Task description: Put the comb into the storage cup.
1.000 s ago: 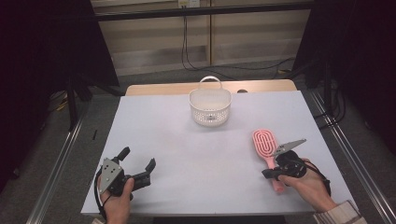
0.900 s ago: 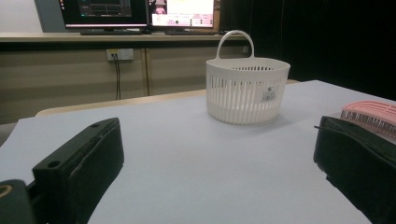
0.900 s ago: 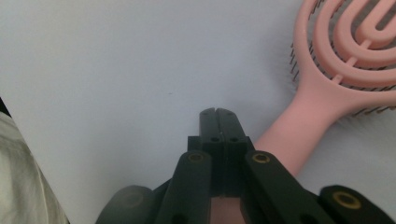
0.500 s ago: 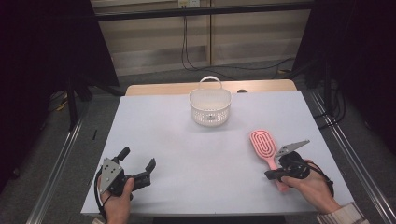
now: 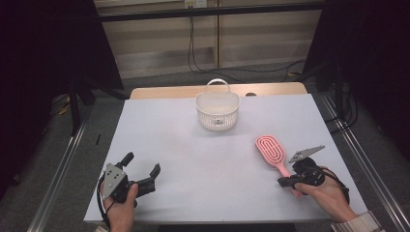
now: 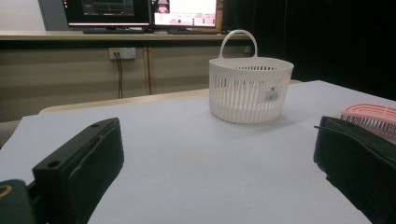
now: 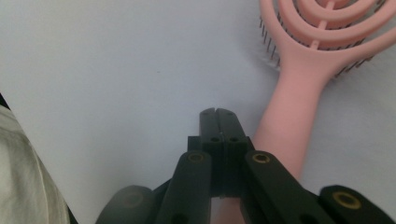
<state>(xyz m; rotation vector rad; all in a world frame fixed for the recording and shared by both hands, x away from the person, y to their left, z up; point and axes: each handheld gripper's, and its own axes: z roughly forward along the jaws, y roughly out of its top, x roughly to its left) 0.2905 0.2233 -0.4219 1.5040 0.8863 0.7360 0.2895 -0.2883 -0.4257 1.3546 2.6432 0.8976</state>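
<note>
A pink hairbrush lies flat on the white table at the right, its handle running toward the person. My right gripper is low over that handle, with its jaws pointing left across it. In the right gripper view the right gripper is shut with nothing between the jaws, and the brush handle lies just beside and under them. My left gripper rests at the near left with its jaws wide open and empty. The left gripper looks toward a white slatted basket.
The white basket with an upright handle stands at the middle back of the table. A wooden strip runs along the far edge. Metal rails flank both sides. The pink brush peeks over the left gripper's right jaw.
The right hand has shifted slightly toward the near right, and the brush has turned a little with it. The left gripper has not moved.
</note>
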